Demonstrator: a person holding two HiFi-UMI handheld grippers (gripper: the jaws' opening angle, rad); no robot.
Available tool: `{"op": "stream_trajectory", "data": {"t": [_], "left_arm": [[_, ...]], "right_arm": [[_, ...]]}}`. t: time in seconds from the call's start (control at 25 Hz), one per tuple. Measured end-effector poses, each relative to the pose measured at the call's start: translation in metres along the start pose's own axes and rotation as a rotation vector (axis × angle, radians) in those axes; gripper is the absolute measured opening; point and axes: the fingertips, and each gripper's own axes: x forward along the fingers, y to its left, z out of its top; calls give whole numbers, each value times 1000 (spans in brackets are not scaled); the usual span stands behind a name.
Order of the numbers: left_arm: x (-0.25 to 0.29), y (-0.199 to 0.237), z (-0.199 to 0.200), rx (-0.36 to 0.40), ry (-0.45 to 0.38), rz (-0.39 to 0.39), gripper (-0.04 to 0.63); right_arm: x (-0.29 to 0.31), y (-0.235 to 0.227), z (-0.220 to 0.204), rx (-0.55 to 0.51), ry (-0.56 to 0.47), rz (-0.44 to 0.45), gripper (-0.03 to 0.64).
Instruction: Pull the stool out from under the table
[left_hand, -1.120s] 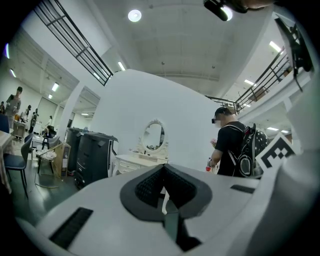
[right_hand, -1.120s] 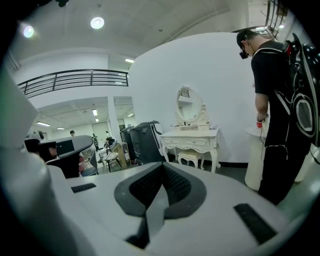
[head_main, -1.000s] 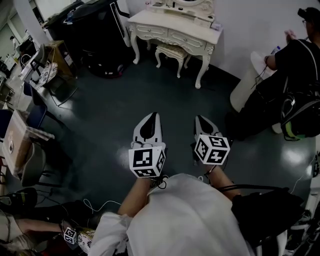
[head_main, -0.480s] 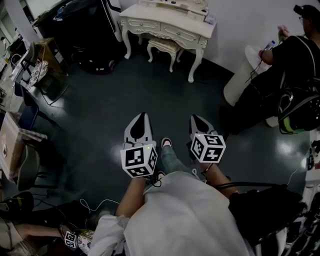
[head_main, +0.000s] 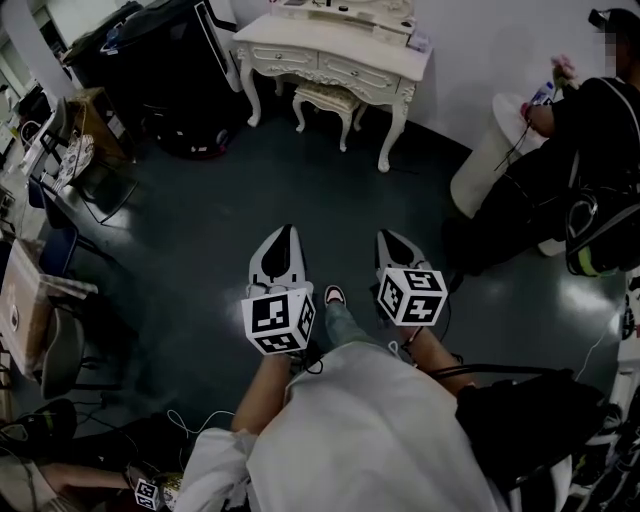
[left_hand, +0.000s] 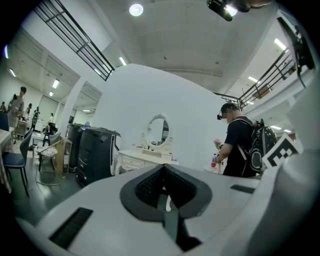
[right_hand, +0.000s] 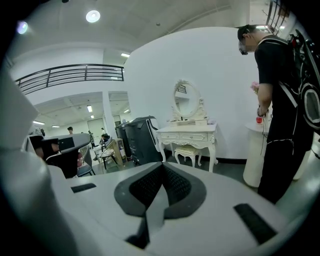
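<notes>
A cream stool (head_main: 325, 100) with carved legs stands tucked under the front of the white dressing table (head_main: 335, 55) against the far wall. The right gripper view shows the stool (right_hand: 187, 150) beneath the table (right_hand: 187, 132) and its oval mirror. My left gripper (head_main: 285, 232) and right gripper (head_main: 385, 238) hang side by side over the dark floor, well short of the stool. Both are shut and hold nothing. In the left gripper view, the left gripper (left_hand: 162, 167) hides the stool and only the table (left_hand: 142, 159) shows. The right gripper (right_hand: 161, 166) points straight at the stool.
A person in black (head_main: 590, 140) with a backpack stands at a white round pedestal (head_main: 490, 165) right of the table. A black cabinet (head_main: 160, 60) stands left of it. Chairs and desks (head_main: 60, 160) line the left side. My shoe (head_main: 333, 295) is between the grippers.
Both grippers have moved a little forward and lower towards the table. A leg and shoe have stepped into view between them. Both stay shut.
</notes>
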Motion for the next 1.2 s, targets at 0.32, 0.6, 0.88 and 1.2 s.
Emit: {"op": "stream_trajectory", "data": {"t": [0.32,0.6,0.88,1.2], "left_arm": [[65,3,-7,59,44,-53,8],[133,19,-7,78,95,-66,8],[186,45,6,59,103,-27,8],[237,72,13,39,83,11,8]], "right_arm": [[59,-41,11,68,2,-45,0],[121,-64,33,99,24,-33,0],[181,-67,63,81,47,18,0],[237,-67,85,29,76,62,0]]}}
